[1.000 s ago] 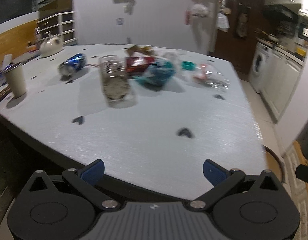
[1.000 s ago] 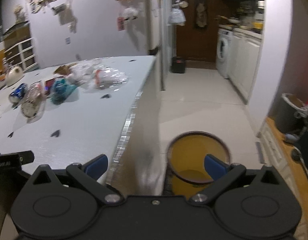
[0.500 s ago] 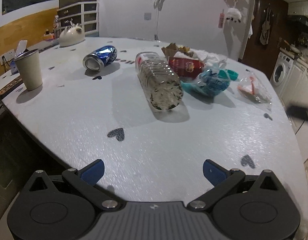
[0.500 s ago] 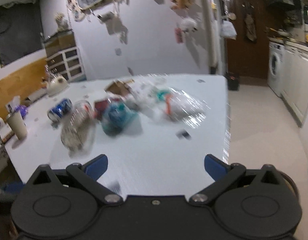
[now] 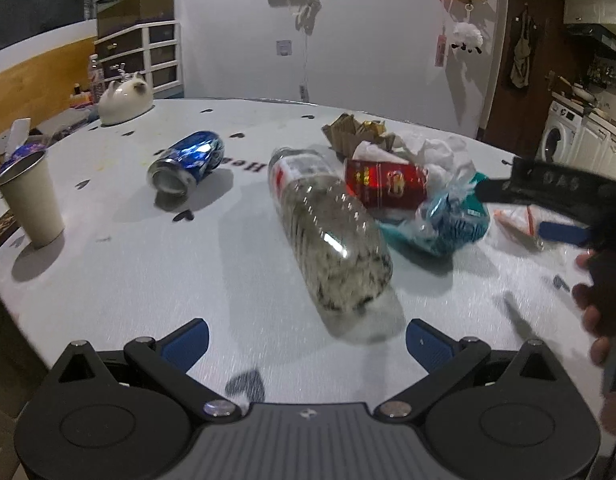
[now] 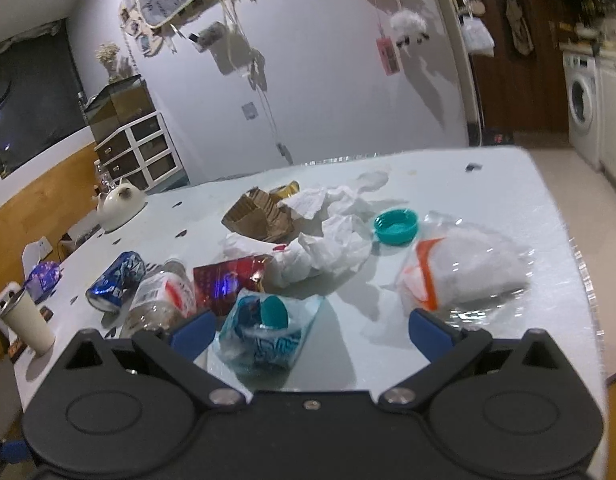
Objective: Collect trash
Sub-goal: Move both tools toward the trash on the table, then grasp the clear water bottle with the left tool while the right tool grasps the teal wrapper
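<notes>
Trash lies on the white table (image 5: 156, 280). A clear plastic bottle (image 5: 328, 236) lies on its side just ahead of my open, empty left gripper (image 5: 306, 340). A crushed blue can (image 5: 188, 162) lies to its left. A red packet (image 5: 386, 184), a teal wrapper (image 5: 444, 220), crumpled tissue (image 6: 332, 240) and brown paper cups (image 6: 260, 216) are piled behind. My right gripper (image 6: 312, 328) is open and empty, right over the teal wrapper (image 6: 268, 336). A teal cap (image 6: 396, 226) and a clear bag (image 6: 464, 276) lie to its right.
A beige cup (image 5: 30, 200) stands at the table's left edge. A white teapot (image 5: 124, 98) sits at the far left. The right gripper and the hand holding it show at the right of the left wrist view (image 5: 556, 196). A washing machine (image 6: 582, 100) stands beyond the table.
Both grippers have moved forward over the table toward the trash. The right one swung from the orange bin on the floor to the teal wrapper. Both stay open.
</notes>
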{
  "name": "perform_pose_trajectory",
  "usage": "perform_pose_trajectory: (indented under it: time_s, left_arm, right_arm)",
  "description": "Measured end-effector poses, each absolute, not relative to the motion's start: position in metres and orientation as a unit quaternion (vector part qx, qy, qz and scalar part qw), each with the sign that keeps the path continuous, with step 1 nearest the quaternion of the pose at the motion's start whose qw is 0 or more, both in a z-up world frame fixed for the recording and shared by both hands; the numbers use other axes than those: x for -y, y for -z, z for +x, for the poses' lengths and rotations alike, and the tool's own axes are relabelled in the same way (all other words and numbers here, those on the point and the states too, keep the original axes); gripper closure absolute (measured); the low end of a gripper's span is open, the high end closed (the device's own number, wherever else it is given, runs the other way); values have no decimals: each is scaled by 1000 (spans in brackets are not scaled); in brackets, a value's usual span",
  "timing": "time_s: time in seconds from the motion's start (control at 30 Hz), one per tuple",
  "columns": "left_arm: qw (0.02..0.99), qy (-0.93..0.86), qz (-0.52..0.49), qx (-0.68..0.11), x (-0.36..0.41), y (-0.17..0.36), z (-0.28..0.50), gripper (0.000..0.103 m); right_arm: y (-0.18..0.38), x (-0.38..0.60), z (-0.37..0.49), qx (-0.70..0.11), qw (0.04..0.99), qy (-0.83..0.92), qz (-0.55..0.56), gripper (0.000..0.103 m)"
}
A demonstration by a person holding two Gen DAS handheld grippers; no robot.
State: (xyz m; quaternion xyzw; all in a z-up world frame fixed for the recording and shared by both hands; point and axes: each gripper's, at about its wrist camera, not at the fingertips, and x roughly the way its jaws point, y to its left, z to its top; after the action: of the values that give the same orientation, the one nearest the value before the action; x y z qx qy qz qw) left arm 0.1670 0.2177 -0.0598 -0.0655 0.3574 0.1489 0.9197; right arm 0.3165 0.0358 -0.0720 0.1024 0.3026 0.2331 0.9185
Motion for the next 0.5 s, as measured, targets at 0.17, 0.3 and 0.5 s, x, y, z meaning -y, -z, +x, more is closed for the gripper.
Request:
perform_pose_trajectory:
  time_s: [0.17, 0.3, 0.5]
  left_arm:
    - [923, -148, -70, -348, -229, 42, 188, 0]
    - [923, -145, -94, -344, -239, 31, 211, 0]
    - [911, -154, -118, -364, -247, 33, 254, 0]
  right_arm:
    - [82, -37, 332, -320, 902, -252, 142, 25]
    - [85, -34, 332, -325, 898, -265, 138, 47]
    - [86, -36, 335, -315, 897, -287, 115, 63]
